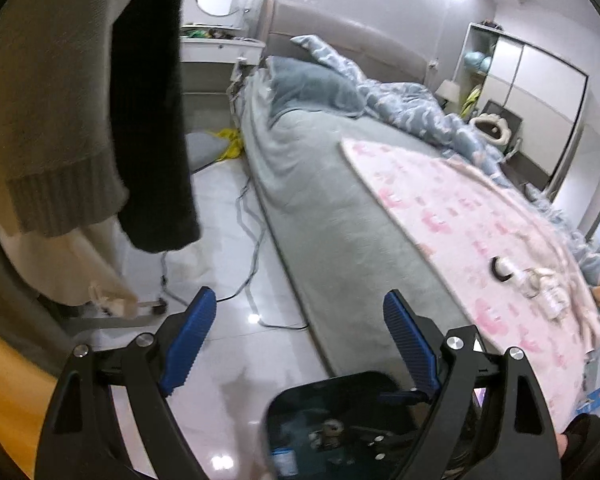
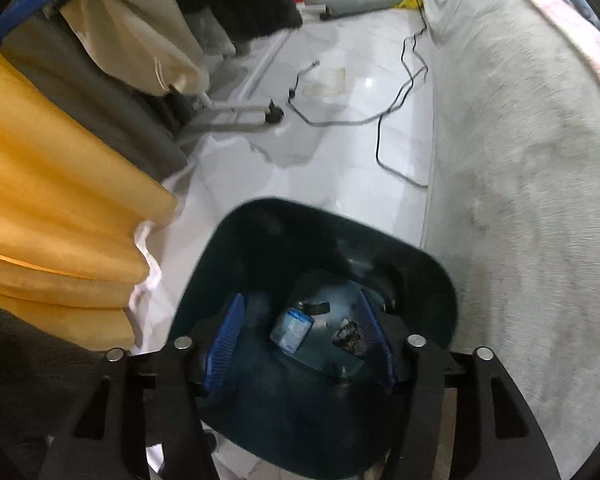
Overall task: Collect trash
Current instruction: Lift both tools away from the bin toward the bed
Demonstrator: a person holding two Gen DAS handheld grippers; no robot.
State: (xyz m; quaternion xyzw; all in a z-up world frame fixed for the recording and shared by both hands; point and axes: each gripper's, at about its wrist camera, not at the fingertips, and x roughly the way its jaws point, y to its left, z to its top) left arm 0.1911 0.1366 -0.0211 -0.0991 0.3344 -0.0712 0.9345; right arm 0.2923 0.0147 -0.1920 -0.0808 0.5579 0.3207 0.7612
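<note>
A dark teal trash bin [image 2: 432,280] stands on the white floor beside the bed. Inside it lie a small blue-white packet [image 2: 292,330] and a dark crumpled scrap [image 2: 350,338]. My right gripper [image 2: 300,330] is open and empty, its blue fingers just above the bin's mouth. My left gripper [image 1: 300,312] is open and empty, held over the floor by the bed edge; the bin [image 1: 300,408] shows below it. A black ring-shaped item [image 1: 500,269] and small white crumpled pieces [image 1: 548,294] lie on the pink blanket [image 1: 460,208].
The grey bed [image 1: 320,184] fills the right side, with a blue quilt [image 1: 412,108] on it. Hanging clothes [image 1: 60,100] and yellow fabric [image 2: 40,180] crowd the left. Cables [image 2: 396,108] trail over the floor. A rack foot with a wheel [image 2: 274,116] stands near them.
</note>
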